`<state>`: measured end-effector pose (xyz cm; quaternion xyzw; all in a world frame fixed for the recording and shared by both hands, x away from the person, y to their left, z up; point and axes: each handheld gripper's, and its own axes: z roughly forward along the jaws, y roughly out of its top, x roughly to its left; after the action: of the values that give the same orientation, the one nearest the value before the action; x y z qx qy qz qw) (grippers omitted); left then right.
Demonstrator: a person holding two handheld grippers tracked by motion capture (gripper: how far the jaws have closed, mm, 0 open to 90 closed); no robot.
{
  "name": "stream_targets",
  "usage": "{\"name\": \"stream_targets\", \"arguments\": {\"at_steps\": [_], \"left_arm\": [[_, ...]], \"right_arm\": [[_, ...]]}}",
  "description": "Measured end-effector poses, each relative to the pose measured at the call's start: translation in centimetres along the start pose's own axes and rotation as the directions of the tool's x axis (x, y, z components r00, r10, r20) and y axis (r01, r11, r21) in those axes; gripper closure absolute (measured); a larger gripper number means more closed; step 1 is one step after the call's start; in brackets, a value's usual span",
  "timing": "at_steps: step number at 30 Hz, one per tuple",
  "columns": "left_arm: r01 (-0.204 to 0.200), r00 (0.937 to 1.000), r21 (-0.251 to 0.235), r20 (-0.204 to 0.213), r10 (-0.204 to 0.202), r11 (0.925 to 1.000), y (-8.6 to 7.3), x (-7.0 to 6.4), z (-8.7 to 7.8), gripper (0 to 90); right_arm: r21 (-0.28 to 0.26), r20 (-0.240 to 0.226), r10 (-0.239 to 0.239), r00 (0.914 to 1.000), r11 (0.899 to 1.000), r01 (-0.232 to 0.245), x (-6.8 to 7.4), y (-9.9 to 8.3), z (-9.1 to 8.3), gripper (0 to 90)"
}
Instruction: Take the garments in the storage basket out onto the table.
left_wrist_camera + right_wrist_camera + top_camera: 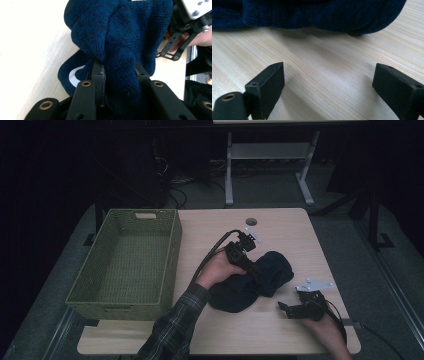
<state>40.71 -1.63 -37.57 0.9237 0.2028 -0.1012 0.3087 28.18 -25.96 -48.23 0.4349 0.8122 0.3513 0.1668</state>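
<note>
From the high view I see the dark blue knitted garment [255, 280] lying bunched on the light wooden tabletop [280, 227], right of the green woven basket [131, 262], which stands at the tabletop's left edge. My left tongs [251, 268] come down onto the middle of the garment, and the plaid sleeve [172, 330] runs in from below. My right tongs [284, 308] rest low on the tabletop just beside the garment's near right edge, not touching it. In the left gripper view, the left tongs [119, 72] are clamped on a thick fold of the garment [120, 30], the knit bulging up between and above the two black jaws; the right tongs [172, 46] show farther off at the upper right. In the right gripper view, the right tongs [328, 75] stand wide apart with bare wood grain between them, and the garment's hem [312, 15] lies across the top, apart from both jaws.
</note>
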Motion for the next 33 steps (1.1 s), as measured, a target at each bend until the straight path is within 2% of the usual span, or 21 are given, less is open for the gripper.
{"name": "stream_targets", "arguments": {"at_steps": [6, 11, 15, 19, 21, 23, 31, 33], "left_arm": [[-0.003, 0.9999, 0.006, 0.010, 0.003, 1.0000, -0.9, 0.4, 1.0, 64.7], [-0.008, 1.0000, 0.012, 0.002, 0.008, 0.9999, -1.3, 0.5, 1.3, 63.6], [-0.010, 1.0000, 0.012, 0.002, 0.010, 0.9999, -1.3, 0.3, 1.1, 55.0], [-0.033, 0.9994, 0.009, -0.006, 0.033, 0.9994, -1.3, 0.0, 0.4, 45.0], [-0.039, 0.9993, -0.012, 0.000, 0.039, 0.9992, -1.2, -0.2, -0.2, 41.0], [-0.047, 0.9988, -0.033, -0.012, 0.047, 0.9984, -1.2, -0.5, -0.9, 37.9], [-0.068, 0.9969, -0.089, -0.045, 0.064, 0.9937, -1.4, -1.8, -4.1, 37.3], [-0.079, 0.9954, -0.103, -0.062, 0.073, 0.9915, -1.7, -2.5, -5.0, 41.3]], "right_arm": [[0.000, 0.000, 0.001, 1.0000, 1.000, -0.001, 0.0, 0.0, 0.0, 10.2], [-0.001, 0.000, 0.001, 1.0000, 1.000, -0.001, 0.0, 0.0, 0.0, 10.2], [0.000, 0.000, 0.001, 1.0000, 1.000, -0.001, 0.0, 0.0, 0.0, 10.2], [0.000, 0.000, 0.000, 1.0000, 1.000, 0.000, 0.0, 0.0, 0.0, 10.2], [0.000, 0.000, -0.001, 1.0000, 1.000, 0.001, 0.0, 0.0, 0.0, 10.2], [-0.001, 0.001, -0.002, 1.0000, 1.000, 0.002, 0.0, 0.0, 0.0, 10.2], [-0.002, 0.001, -0.002, 1.0000, 1.000, 0.002, 0.0, 0.0, 0.0, 10.2], [-0.002, 0.001, -0.003, 1.0000, 1.000, 0.003, 0.0, 0.0, 0.0, 10.2]]}}
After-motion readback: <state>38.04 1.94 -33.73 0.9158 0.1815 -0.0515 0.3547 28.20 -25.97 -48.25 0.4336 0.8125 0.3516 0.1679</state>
